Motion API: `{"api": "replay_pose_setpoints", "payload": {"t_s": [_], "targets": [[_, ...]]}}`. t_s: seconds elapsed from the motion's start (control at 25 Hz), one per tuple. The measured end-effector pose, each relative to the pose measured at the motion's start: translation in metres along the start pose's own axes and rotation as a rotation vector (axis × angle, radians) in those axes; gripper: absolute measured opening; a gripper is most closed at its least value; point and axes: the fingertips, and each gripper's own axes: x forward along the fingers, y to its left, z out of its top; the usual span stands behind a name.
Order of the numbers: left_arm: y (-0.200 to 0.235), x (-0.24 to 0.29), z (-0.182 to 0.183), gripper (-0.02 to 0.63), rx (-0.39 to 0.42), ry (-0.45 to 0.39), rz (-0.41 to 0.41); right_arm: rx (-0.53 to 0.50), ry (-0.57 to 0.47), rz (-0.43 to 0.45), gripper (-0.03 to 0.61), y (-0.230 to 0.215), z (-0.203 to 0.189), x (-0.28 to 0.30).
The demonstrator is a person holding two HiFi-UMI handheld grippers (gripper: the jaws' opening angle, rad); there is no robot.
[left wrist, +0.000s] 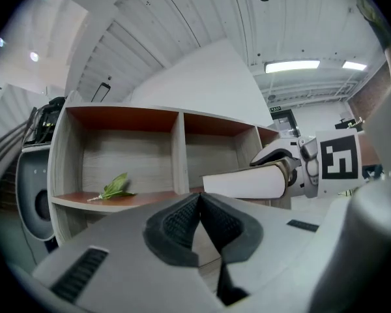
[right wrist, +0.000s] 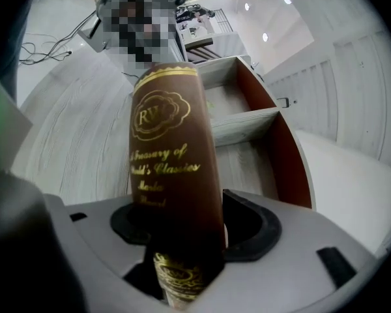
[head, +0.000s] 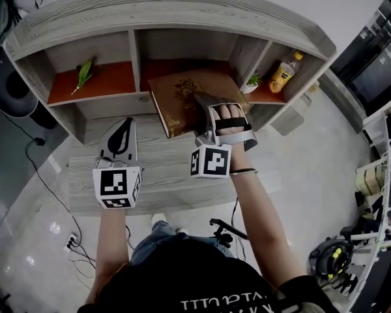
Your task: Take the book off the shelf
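Wooden shelf (head: 169, 8) stood ahead; right gripper (head: 207, 108) clamped the brown book (head: 176, 96) by its spine, left gripper (left wrist: 199, 219) closed, empty.

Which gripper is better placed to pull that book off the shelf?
Right: the right gripper has the book clamped between its jaws; the left gripper is shut, empty and apart from the book.

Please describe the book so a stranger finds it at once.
On the grey wooden shelf, look at the middle compartment. A brown book sticks out of it, held in the right tongs. Only it has gold ornament; its neighbours are a leaf, a plant and a bottle.
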Motion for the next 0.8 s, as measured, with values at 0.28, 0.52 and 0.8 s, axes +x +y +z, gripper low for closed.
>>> {"api": "replay_pose_setpoints", "payload": {"t_s": [0.28,0.52,0.8], "targets": [[-0.006,-0.005,0.017,0.009,0.015,-0.038,0.013,0.047,-0.021,-0.023,0.261,-0.006,0.004,-0.028],[-0.015,-0.004,0.027,0.009,0.021,-0.062,0.005,0.124,-0.021,-0.05,0.252,-0.014,0.003,-0.047],[-0.027,-0.004,0.034,0.009,0.034,-0.08,-0.018,0.305,-0.005,-0.063,0.244,-0.015,-0.012,-0.064]]}}
